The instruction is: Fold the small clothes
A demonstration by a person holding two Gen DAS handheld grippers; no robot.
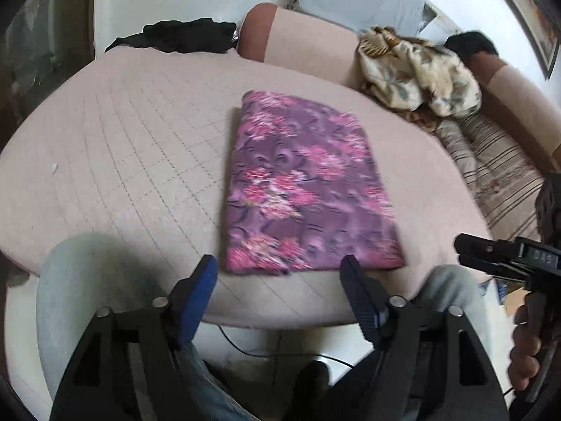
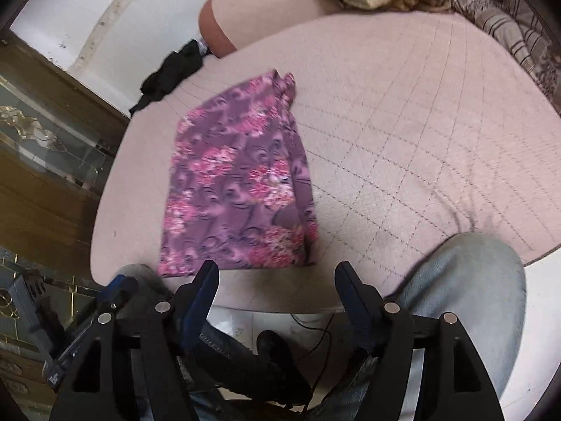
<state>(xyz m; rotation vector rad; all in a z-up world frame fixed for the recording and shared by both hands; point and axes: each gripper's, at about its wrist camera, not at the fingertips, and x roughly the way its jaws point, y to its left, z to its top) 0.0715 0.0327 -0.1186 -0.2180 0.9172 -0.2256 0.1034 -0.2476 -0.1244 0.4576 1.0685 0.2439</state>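
A purple cloth with pink flowers [image 1: 305, 189] lies folded into a long rectangle on the pink quilted cushion [image 1: 122, 147]. It also shows in the right wrist view [image 2: 238, 189]. My left gripper [image 1: 280, 270] is open and empty, just short of the cloth's near edge. My right gripper [image 2: 277, 277] is open and empty, at the near right corner of the cloth. The right gripper also shows in the left wrist view [image 1: 491, 252], to the right of the cloth.
A black garment [image 1: 175, 37] lies at the cushion's far left edge. A cream flowered cloth [image 1: 417, 70] is heaped on the sofa at the back right, by a striped cloth [image 1: 498, 172]. My knees in jeans [image 2: 463, 287] press the near edge. A wooden cabinet [image 2: 45, 182] stands left.
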